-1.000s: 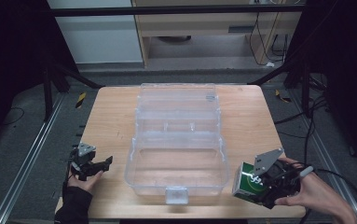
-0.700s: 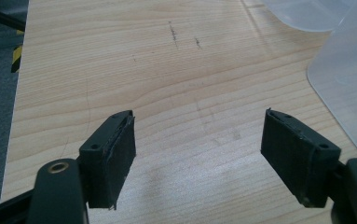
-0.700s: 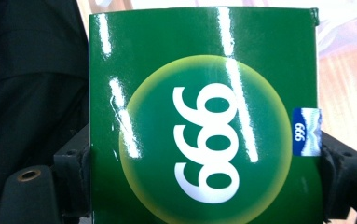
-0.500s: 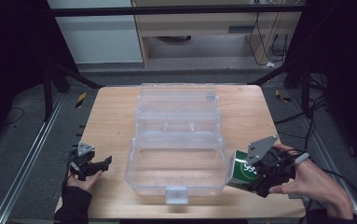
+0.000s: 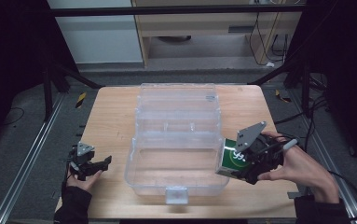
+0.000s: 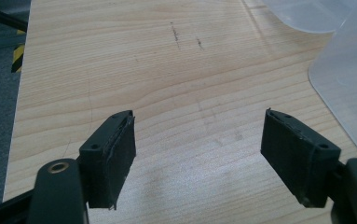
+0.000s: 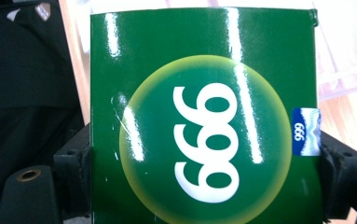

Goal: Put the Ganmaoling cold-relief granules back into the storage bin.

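A green box (image 5: pixel 232 159) marked 999 in white on a yellow-green disc (image 7: pixel 204 140) is clamped by its two sides in my right gripper (image 5: pixel 246 161), which is shut on it. It hangs tilted at the right rim of a clear plastic storage case (image 5: pixel 176 135) that lies open mid-table, just above the near tray's right wall. My left gripper (image 5: pixel 94 164) rests at the table's near left, open, with nothing between its black pads (image 6: pixel 113 156); bare wood lies under it.
The wooden table (image 5: pixel 106 121) stands on a dark floor with metal rails at both sides. The case's clear corner (image 6: pixel 348 84) lies to the right of the left gripper. A clasp (image 5: pixel 176 193) sticks out at the case's near edge.
My right gripper has carried the green box up and leftwards, from the table's near right corner to the case's right rim. The left gripper has stayed put.
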A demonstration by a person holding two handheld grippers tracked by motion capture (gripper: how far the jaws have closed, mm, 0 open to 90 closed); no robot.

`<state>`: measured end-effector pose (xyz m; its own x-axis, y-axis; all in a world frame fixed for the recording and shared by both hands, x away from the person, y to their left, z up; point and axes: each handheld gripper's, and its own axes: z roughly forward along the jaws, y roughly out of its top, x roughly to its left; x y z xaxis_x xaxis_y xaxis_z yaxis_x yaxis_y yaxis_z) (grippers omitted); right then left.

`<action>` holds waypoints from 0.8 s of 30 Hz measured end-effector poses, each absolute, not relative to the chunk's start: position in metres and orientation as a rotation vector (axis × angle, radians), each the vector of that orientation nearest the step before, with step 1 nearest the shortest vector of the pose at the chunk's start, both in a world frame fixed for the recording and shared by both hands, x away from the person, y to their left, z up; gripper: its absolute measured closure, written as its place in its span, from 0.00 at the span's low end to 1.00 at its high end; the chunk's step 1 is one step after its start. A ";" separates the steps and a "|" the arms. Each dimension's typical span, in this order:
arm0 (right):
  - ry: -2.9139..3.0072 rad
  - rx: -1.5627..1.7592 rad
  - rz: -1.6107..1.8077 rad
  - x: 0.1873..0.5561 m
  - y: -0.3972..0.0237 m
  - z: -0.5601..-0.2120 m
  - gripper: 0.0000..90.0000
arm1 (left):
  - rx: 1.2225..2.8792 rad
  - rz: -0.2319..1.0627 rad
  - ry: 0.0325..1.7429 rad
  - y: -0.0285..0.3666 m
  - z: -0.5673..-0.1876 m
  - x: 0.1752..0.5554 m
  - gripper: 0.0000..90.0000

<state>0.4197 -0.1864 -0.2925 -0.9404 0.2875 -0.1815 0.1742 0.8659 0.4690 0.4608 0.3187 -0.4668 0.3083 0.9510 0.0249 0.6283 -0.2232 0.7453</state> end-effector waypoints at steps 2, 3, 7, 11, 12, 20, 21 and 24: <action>2.792 0.348 0.680 0.423 -0.183 -0.291 0.18 | 1.945 0.654 1.397 0.319 -0.467 0.461 0.29; 2.793 0.341 0.680 0.424 -0.182 -0.291 0.18 | 1.945 0.654 1.397 0.319 -0.467 0.461 0.29; 2.797 0.323 0.675 0.429 -0.175 -0.289 0.18 | 1.945 0.654 1.395 0.319 -0.466 0.461 0.29; 2.803 0.306 0.675 0.433 -0.168 -0.289 0.18 | 1.946 0.655 1.395 0.319 -0.467 0.461 0.29; 2.803 0.300 0.678 0.435 -0.167 -0.289 0.18 | 1.946 0.655 1.395 0.319 -0.467 0.461 0.29; 2.829 0.266 0.653 0.443 -0.153 -0.295 0.18 | 1.947 0.653 1.393 0.319 -0.467 0.461 0.29; 2.834 0.269 0.656 0.444 -0.151 -0.296 0.18 | 1.947 0.654 1.393 0.319 -0.467 0.461 0.29; 2.837 0.268 0.648 0.446 -0.147 -0.299 0.18 | 1.944 0.653 1.394 0.319 -0.466 0.461 0.29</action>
